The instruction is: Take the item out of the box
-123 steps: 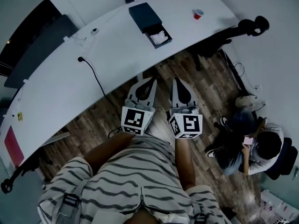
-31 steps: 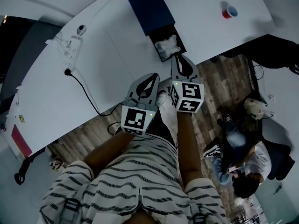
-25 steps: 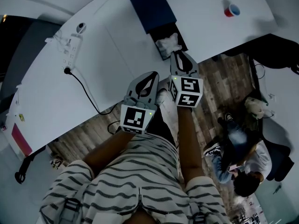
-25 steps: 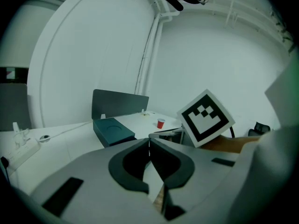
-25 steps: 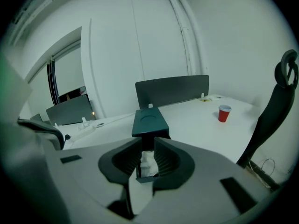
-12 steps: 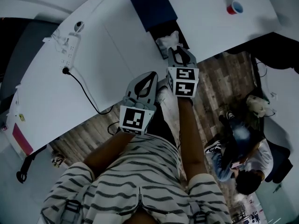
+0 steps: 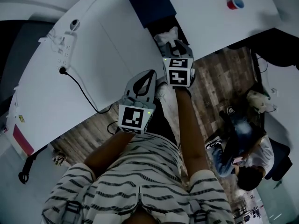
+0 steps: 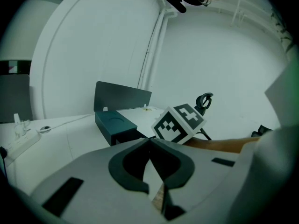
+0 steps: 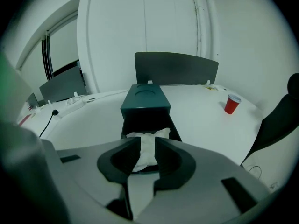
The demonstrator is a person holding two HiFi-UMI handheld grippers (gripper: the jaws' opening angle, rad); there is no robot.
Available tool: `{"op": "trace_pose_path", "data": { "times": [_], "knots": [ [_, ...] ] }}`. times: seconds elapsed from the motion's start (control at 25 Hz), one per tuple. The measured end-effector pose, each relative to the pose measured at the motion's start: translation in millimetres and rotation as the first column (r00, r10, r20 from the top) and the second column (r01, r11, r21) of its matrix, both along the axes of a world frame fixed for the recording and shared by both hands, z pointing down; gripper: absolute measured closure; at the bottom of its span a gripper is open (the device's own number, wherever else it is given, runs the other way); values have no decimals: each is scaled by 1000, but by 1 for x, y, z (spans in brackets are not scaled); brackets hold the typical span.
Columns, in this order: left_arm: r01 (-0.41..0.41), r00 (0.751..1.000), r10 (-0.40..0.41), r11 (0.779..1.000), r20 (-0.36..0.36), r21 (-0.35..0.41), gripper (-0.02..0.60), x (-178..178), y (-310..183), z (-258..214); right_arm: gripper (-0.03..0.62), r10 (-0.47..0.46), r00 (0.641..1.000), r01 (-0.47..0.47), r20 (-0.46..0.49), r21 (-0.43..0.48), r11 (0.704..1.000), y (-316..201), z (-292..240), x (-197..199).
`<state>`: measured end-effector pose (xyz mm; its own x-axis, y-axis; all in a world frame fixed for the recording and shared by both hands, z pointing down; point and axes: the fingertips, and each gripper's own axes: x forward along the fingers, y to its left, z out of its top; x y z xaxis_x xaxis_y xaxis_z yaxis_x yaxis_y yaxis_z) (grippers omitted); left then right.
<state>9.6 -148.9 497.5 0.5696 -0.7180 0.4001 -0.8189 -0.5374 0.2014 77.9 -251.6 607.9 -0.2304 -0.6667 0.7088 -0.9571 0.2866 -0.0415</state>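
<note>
Crumpled white item [image 9: 149, 135] lies in the open drawer at the dark box [image 9: 145, 101]'s near end, on a curved white desk [image 7: 117, 55] over wood flooring [image 7: 219, 78]. That box runs lengthwise away from you. Your right gripper [image 9: 147, 143] is spread at the drawer, and your left gripper [image 8: 149, 141] is pressed together.

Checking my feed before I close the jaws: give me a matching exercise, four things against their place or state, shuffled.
1 left gripper
2 right gripper
3 red cup
4 white item

A lies in the open box
B jaws together
C stands on the table, right of the box
D jaws apart, at the box's open end

Pairs: 1-B, 2-D, 3-C, 4-A
</note>
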Motion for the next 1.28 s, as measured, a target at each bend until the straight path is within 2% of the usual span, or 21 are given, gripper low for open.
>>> {"op": "trace_pose_path", "data": {
  "times": [0.44, 1.28],
  "knots": [
    [-2, 1000, 2, 1000, -7, -13, 555, 2, 2, 4, 493, -21, 997, 16, -80, -54, 998, -6, 19, 5],
    [14, 1000, -14, 1000, 8, -17, 555, -3, -8, 10, 540, -42, 993, 24, -107, -162, 986, -11, 46, 5]
  ]
}}
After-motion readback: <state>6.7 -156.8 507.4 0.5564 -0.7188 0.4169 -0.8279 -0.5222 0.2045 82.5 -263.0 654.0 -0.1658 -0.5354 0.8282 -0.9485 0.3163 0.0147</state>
